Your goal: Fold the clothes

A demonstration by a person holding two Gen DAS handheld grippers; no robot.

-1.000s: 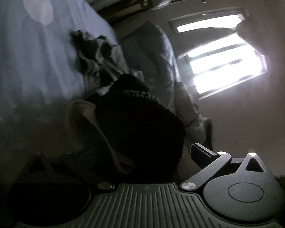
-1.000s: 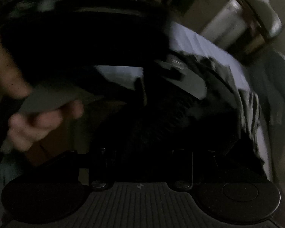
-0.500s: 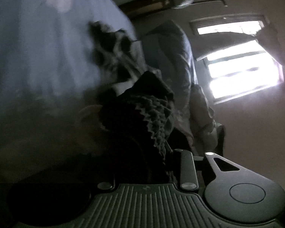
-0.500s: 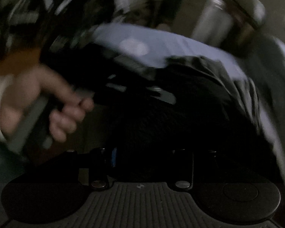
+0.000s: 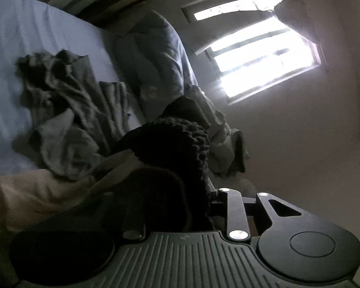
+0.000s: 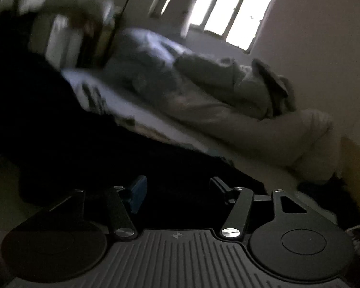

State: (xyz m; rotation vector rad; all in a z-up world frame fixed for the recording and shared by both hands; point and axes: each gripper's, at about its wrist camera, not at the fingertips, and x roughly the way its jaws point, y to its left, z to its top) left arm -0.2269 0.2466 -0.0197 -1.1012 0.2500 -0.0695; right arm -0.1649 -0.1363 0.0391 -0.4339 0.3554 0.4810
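The dark knit garment (image 5: 180,148) is thick and coarsely ribbed, almost black, bunched into a lump that rises from between the narrowed jaws of the left gripper (image 5: 194,206), which pinch its near edge; it hangs near the camera, above the bed (image 5: 48,31). Left of it, on the pale blue sheet, lies a crumpled grey-green garment (image 5: 72,105) with a lighter fold in its middle, and near the left edge a cream cloth (image 5: 31,192) lies beside the gripper. Farther right, a heap of pale bedding (image 5: 156,55) runs along the far side of the bed toward the bright window (image 5: 264,60). No basket or box is visible. In the right wrist view the dark knit garment (image 6: 60,144) fills the left and middle as a blurred black mass that reaches down between the jaws of the right gripper (image 6: 177,189); the jaws stand fairly wide and have just been opening, and whether the pads still press the cloth cannot be told. Behind it the pale bedding (image 6: 216,96) lies along the bed. Compared with a second ago, the left jaws have closed from wide onto the knit, the knit sits higher, and the hand seen earlier in the right view is gone.
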